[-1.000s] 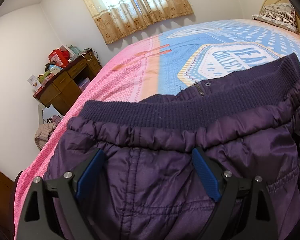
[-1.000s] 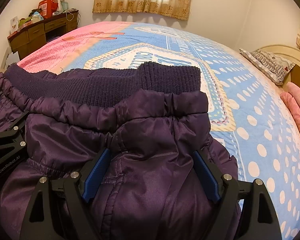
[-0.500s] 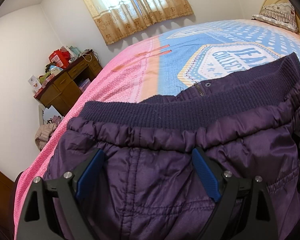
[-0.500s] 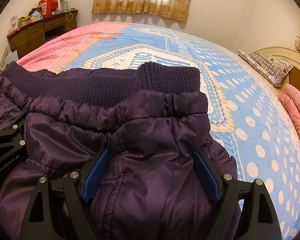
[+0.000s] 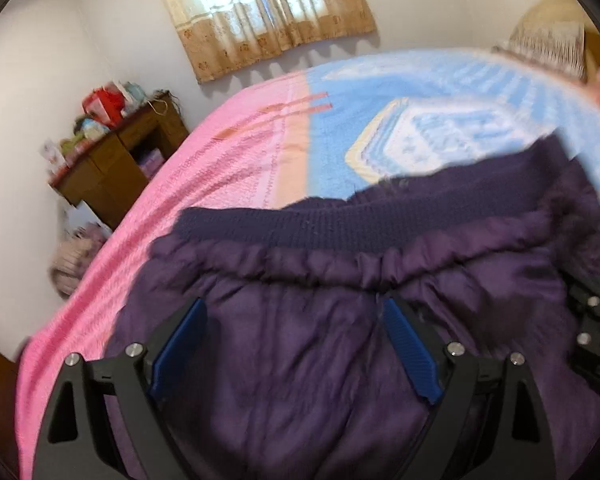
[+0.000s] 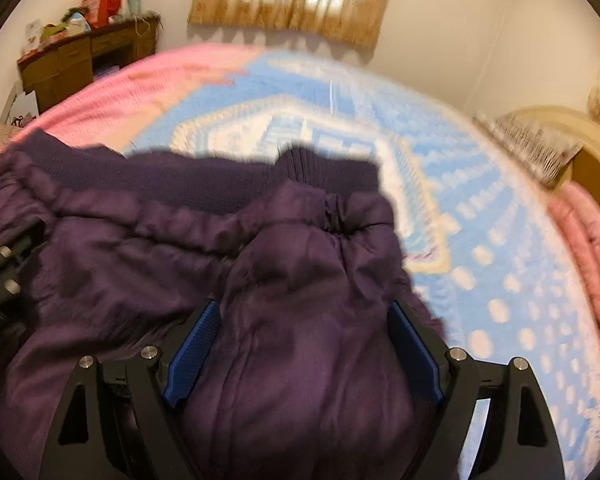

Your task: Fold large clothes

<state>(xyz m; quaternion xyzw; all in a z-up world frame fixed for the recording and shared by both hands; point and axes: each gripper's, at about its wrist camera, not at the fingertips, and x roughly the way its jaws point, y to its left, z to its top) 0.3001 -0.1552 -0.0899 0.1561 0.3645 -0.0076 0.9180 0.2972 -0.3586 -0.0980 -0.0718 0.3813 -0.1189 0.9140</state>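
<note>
A dark purple padded jacket (image 5: 300,360) with a ribbed knit hem (image 5: 340,224) lies folded on the bed; it also shows in the right wrist view (image 6: 292,280). My left gripper (image 5: 296,312) stands wide open over its left part, blue pads on either side of the fabric. My right gripper (image 6: 304,316) stands wide open over its right part, by the jacket's right edge. Each gripper's black frame shows at the side of the other's view. Both views are motion-blurred.
The bed (image 5: 228,168) has a pink and blue dotted cover. A wooden desk (image 5: 116,156) with clutter stands at the far left. A curtained window (image 5: 268,12) is on the far wall. A headboard and striped pillow (image 6: 536,148) are at the right.
Both grippers have pulled back and risen a little from the jacket, jaws still wide. The views tilted and blurred with the motion. The jacket stays on the bed.
</note>
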